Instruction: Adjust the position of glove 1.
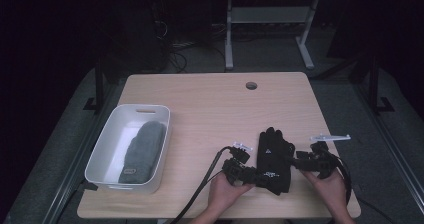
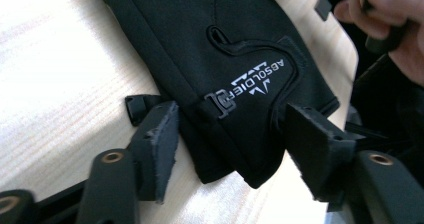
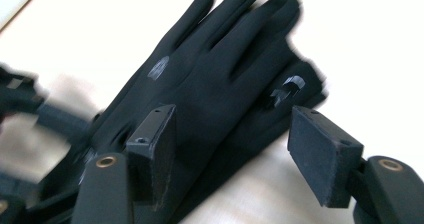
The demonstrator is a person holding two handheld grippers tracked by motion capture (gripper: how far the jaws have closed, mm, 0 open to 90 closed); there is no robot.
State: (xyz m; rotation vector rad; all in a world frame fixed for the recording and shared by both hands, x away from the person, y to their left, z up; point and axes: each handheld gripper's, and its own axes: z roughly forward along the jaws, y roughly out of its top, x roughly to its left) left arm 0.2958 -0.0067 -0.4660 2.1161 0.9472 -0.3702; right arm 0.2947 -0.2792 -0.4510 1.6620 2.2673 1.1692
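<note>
Black gloves (image 1: 273, 160) stacked flat on table (near front edge).

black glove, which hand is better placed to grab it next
Left, probably. The left tongs already straddle the cuff of the black glove, pads not yet pressing. The right tongs stand open over its side, one pad off it.

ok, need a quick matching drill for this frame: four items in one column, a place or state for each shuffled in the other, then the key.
Items:
1. black glove
2. grey mitten
3. white bin
4. left gripper

Places or states:
A. lying inside the bin
B. on the table's left side
C. jaws apart on either side of the glove's cuff
D. flat on the table between the two hands

Pairs: 1-D, 2-A, 3-B, 4-C
</note>
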